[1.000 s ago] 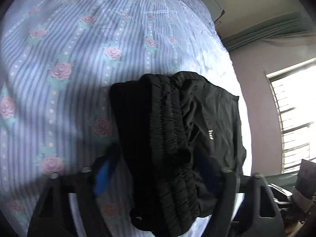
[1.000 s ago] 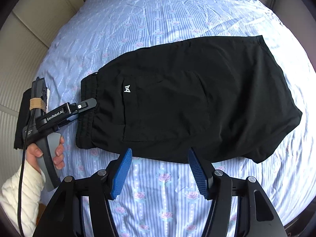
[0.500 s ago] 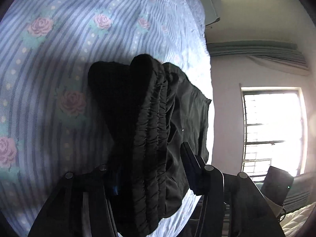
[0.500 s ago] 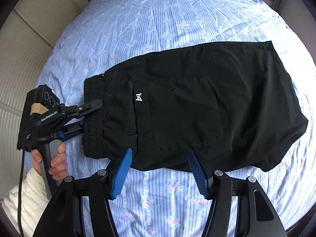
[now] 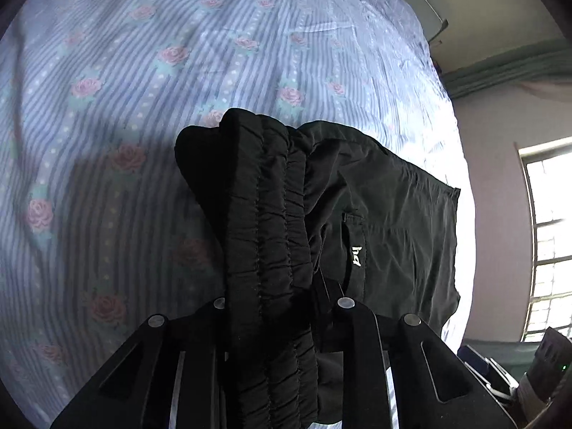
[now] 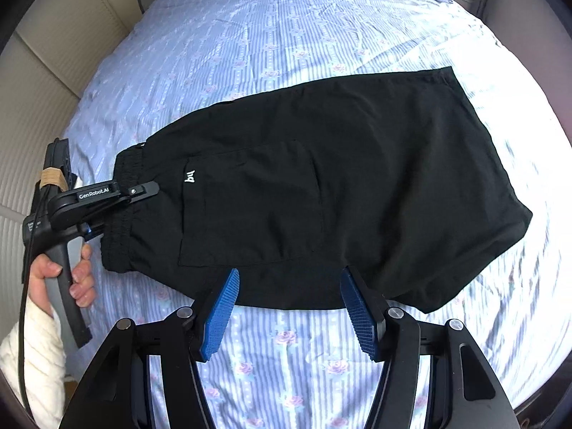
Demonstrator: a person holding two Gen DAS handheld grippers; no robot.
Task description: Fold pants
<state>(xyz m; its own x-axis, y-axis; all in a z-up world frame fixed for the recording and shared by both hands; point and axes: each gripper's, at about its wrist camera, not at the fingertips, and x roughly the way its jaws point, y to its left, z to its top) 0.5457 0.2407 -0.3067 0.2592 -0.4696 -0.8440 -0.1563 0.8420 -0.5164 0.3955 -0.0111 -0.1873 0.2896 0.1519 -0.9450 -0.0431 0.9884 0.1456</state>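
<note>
Mid-fold, first grip being taken: black pants [image 6: 321, 186] lying flat across the middle of the striped, rose-print bed [image 6: 286, 28], waistband [image 6: 123, 214] at the left, leg ends at the far right. At the left edge, a hand [image 6: 64, 279] in a cream sleeve gripping the handle of the left tongs [image 6: 143, 193], reaching in over the waistband. In the left wrist view, left tongs [image 5: 279, 307] narrow and closing, bunched elastic waistband between the jaws, pads hidden by cloth. Further right, right tongs [image 6: 289, 304] standing about half open, empty, hovering at the near hem without touching. Likely next: a second grip along the near edge, then carrying the waistband over toward the leg ends.
</note>
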